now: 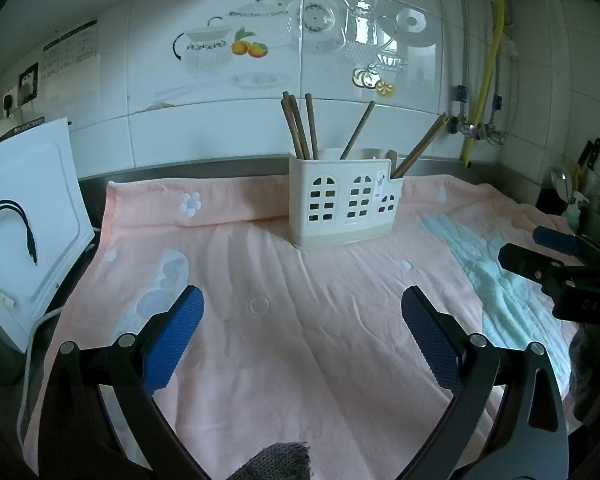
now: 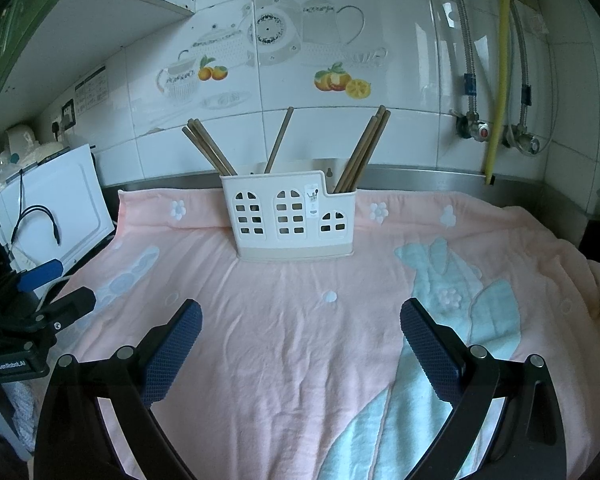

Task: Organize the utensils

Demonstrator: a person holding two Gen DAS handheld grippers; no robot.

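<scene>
Chopsticks (image 2: pixel 210 146) stood in a cream holder (image 2: pixel 288 216) with little window holes, near the back of a pink towel (image 2: pixel 300 360) and close to the tiled wall (image 2: pixel 400 40). They were brown and looked like wood. One bunch leaned to the left, one stick (image 2: pixel 279 140) stood alone in the middle part, and another bunch (image 2: pixel 364 152) leaned to the right in the lower end part. No sticks lay loose on the towel that I could see. Sticks like these were probably light, thin and stiff, and smooth enough to slip, so a good place to pinch would be the top ends that poked up over the rim. The holder looked like light plastic and might tip if a stick was pulled sideways. The left gripper (image 1: pixel 302 316) and the right gripper (image 2: pixel 300 328) both hung over the towel in front of the holder, well apart from it. Both had their blue jaws spread wide and held nothing. A white board (image 1: pixel 32 216) with a black cable (image 1: pixel 12 220) on it stood off to the left of the towel. A yellow pipe (image 2: pixel 500 72) ran down the wall on the right.
</scene>
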